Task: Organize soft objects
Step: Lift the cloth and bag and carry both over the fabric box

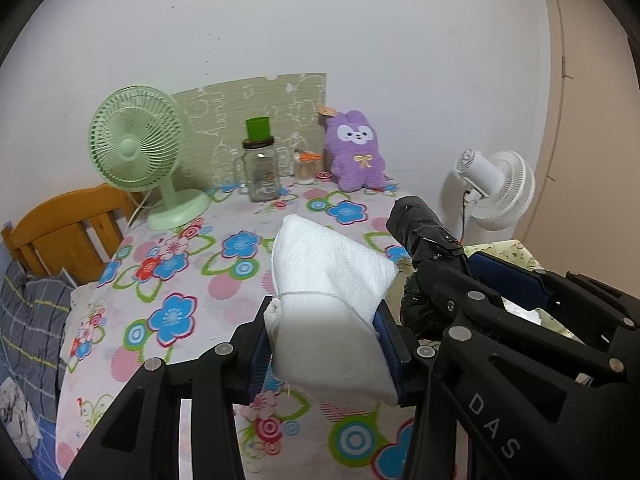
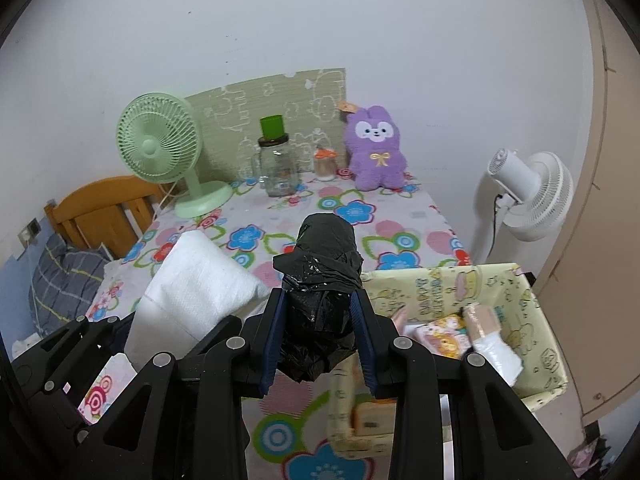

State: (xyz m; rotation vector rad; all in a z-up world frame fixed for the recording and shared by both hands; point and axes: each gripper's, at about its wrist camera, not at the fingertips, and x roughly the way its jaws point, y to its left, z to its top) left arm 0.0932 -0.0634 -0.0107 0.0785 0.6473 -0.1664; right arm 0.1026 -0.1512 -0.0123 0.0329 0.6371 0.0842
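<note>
Now left tongs (image 1: 324, 344) clamp the white bag (image 1: 332, 280), right tongs (image 2: 318, 332) the black roll (image 2: 320, 276); beside the box (image 2: 532, 320), either could slip.

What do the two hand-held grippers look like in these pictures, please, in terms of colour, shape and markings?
Both look alike. The left hand-held gripper and the right hand-held gripper are matte black, built of angular linkage bars joined by round silver pivot pins. Each finger carries a flat, ribbed dark blue pad. White letters "DAS" are printed on one bar of the right one. No cables, sleeves or hands show.
</note>
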